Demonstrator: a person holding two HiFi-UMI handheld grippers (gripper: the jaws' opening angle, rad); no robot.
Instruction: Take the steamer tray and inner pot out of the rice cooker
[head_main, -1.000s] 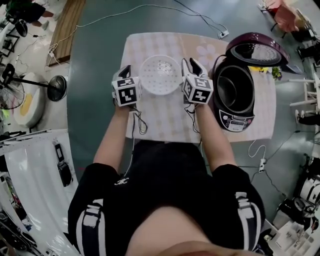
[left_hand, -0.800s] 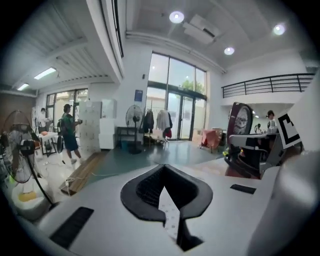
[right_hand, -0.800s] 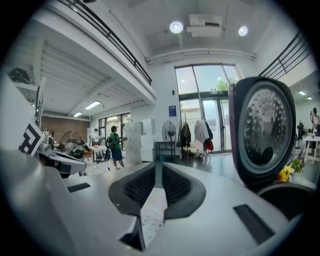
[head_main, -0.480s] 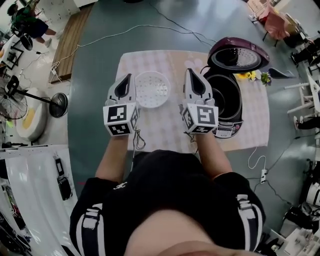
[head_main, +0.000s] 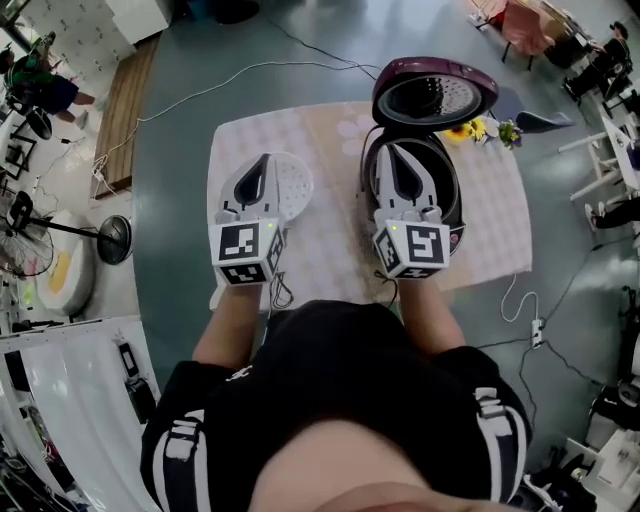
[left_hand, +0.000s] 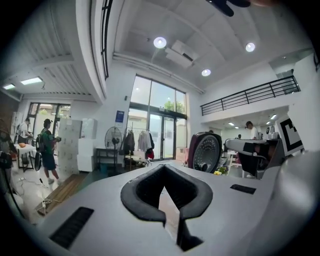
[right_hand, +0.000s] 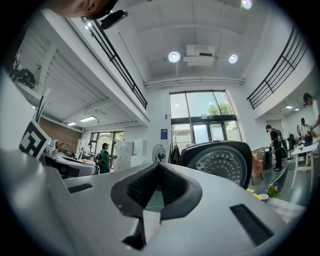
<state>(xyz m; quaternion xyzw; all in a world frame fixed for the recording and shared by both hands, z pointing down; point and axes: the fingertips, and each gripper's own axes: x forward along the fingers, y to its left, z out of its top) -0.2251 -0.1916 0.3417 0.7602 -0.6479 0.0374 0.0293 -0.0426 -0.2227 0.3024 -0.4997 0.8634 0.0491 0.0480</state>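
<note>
The white perforated steamer tray (head_main: 292, 185) lies on the checked tablecloth (head_main: 330, 250), its left part hidden behind my left gripper (head_main: 258, 162). That gripper is shut and empty, held level above the table. The dark purple rice cooker (head_main: 452, 205) stands at the right with its lid (head_main: 435, 95) swung up. My right gripper (head_main: 393, 150), shut and empty, hangs over the cooker's mouth and hides most of the dark inner pot (head_main: 443, 178). The raised lid (left_hand: 205, 152) shows right of the shut jaws in the left gripper view. In the right gripper view the lid (right_hand: 217, 160) rises just behind the jaws.
Small flowers (head_main: 490, 130) sit behind the cooker on the table. A cable with a power strip (head_main: 530, 328) lies on the floor at the right, and a floor fan (head_main: 112, 240) stands at the left. People (left_hand: 47, 155) stand far off in the hall.
Both grippers have come up from either side of the tray toward the head camera. The right one, open at the tray's rim before, now hangs shut over the cooker. The tray stays on the cloth.
</note>
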